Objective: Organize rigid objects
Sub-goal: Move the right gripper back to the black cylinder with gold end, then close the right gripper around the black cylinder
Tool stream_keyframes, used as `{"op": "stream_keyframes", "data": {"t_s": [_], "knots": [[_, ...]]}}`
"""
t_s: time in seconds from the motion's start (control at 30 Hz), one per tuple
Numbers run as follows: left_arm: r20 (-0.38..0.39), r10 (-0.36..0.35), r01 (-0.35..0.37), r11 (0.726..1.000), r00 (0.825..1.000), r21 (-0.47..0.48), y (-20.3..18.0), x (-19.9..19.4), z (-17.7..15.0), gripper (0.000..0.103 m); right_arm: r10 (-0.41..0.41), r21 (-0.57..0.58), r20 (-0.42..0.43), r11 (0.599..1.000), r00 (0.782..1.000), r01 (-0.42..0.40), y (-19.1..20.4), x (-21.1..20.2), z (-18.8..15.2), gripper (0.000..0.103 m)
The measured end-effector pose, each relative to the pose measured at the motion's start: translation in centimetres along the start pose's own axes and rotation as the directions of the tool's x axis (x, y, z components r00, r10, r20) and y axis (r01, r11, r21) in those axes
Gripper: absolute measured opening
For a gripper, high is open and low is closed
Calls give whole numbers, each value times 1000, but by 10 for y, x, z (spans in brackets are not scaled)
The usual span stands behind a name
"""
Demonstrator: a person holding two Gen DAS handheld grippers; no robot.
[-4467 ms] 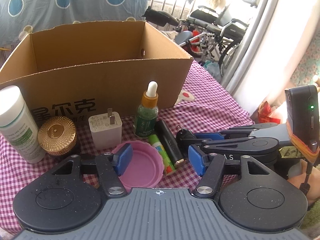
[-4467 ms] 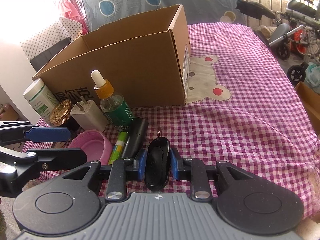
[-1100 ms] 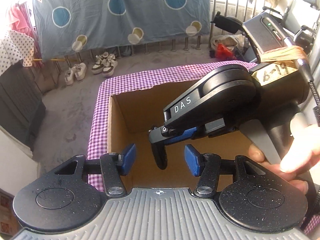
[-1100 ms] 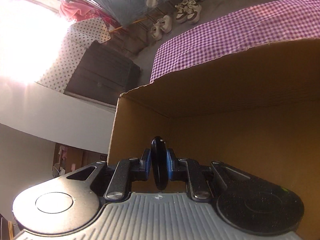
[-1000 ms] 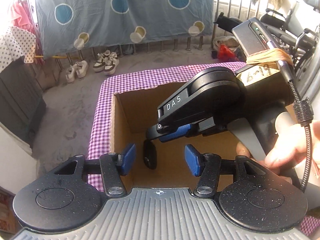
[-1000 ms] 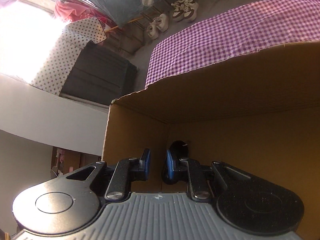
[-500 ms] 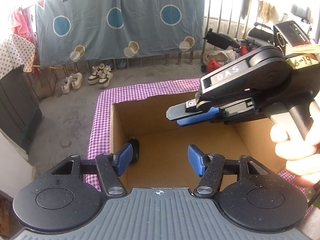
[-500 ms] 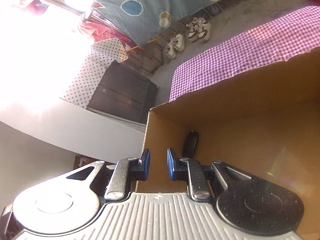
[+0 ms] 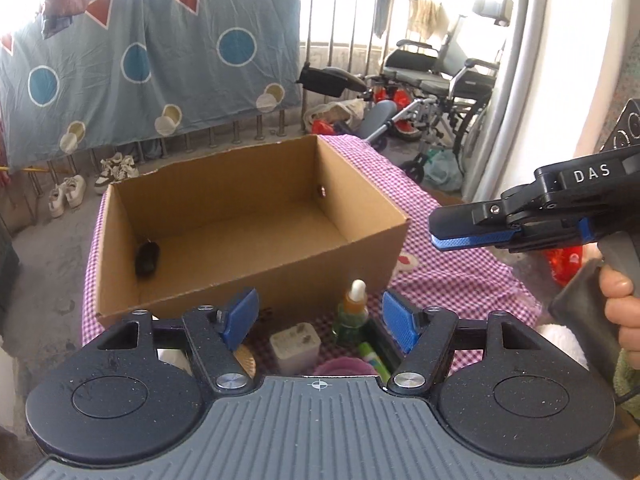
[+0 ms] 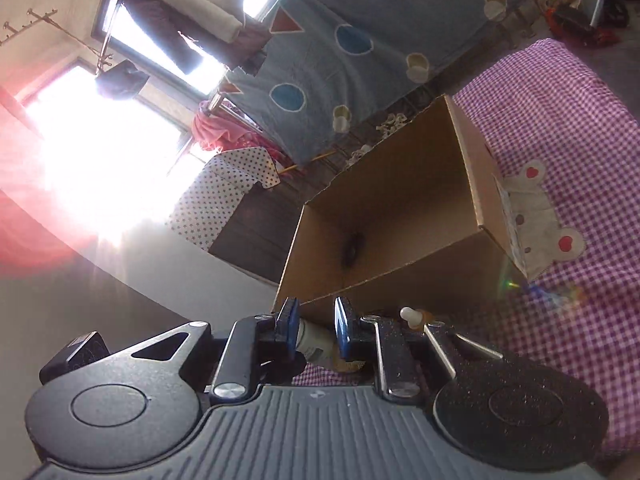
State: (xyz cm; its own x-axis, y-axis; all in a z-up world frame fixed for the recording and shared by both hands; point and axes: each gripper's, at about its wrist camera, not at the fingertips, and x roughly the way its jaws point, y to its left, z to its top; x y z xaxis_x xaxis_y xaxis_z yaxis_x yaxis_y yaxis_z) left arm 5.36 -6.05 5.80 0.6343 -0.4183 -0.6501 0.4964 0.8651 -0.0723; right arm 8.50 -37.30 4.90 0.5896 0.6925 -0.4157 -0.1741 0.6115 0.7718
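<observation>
An open cardboard box [image 9: 360, 256] stands on the purple checked cloth; it also shows in the right wrist view [image 10: 400, 216]. A black key fob [image 9: 147, 258] lies inside at its left end, also seen as a dark shape in the right wrist view [image 10: 353, 248]. My left gripper [image 9: 320, 316] is open and empty, held above the items in front of the box. My right gripper [image 10: 316, 322] is open and empty, off to the right of the box [image 9: 460, 234]. Below lie a green dropper bottle [image 9: 353, 312], a white charger plug [image 9: 295, 346] and a pink lid [image 9: 346, 368].
A gold-lidded jar [image 9: 245, 358], a green tube [image 9: 374, 360] and a white bottle [image 10: 316, 340] also sit in front of the box. The purple checked cloth [image 10: 568, 152] has a bear patch [image 10: 536, 216]. Wheelchairs [image 9: 440, 80] and a blue hanging sheet [image 9: 140, 72] stand behind.
The right gripper opened and let the black key fob fall into the box, then pulled back up and to the right. The left gripper drew back from over the box.
</observation>
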Motion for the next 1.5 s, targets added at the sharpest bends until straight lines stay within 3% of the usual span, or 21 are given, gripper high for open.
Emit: {"op": "stream_keyframes", "data": {"t_s": [0.1, 0.23, 0.4, 0.63, 0.77, 1.0, 1.3, 1.5], "knots": [[-46, -76, 77, 997, 996, 18, -23, 22, -20, 69, -135, 0, 0, 991, 991, 135, -26, 10, -25, 21], [-116, -98, 106, 993, 988, 58, -54, 57, -40, 66, -283, -48, -49, 958, 958, 281, -50, 23, -52, 21], [-154, -88, 99, 993, 984, 66, -66, 86, -47, 55, -334, -87, -129, 942, 934, 325, -64, 55, -57, 21], [-178, -97, 109, 992, 979, 63, -68, 99, -50, 46, -369, -174, -162, 924, 915, 342, -59, 84, -52, 22], [-187, -102, 114, 992, 977, 56, -67, 104, -50, 46, -369, -193, -162, 922, 915, 337, -58, 91, -48, 22], [-203, -107, 121, 991, 973, 59, -66, 108, -47, 46, -356, -130, -150, 932, 922, 339, -71, 81, -48, 22], [-267, -135, 159, 985, 954, 73, -79, 126, -44, 46, -304, 24, -143, 950, 942, 310, -96, 53, -48, 22], [-292, -113, 149, 983, 950, 104, -88, 137, -40, 44, -258, 89, -146, 958, 955, 273, -111, 42, -47, 22]]}}
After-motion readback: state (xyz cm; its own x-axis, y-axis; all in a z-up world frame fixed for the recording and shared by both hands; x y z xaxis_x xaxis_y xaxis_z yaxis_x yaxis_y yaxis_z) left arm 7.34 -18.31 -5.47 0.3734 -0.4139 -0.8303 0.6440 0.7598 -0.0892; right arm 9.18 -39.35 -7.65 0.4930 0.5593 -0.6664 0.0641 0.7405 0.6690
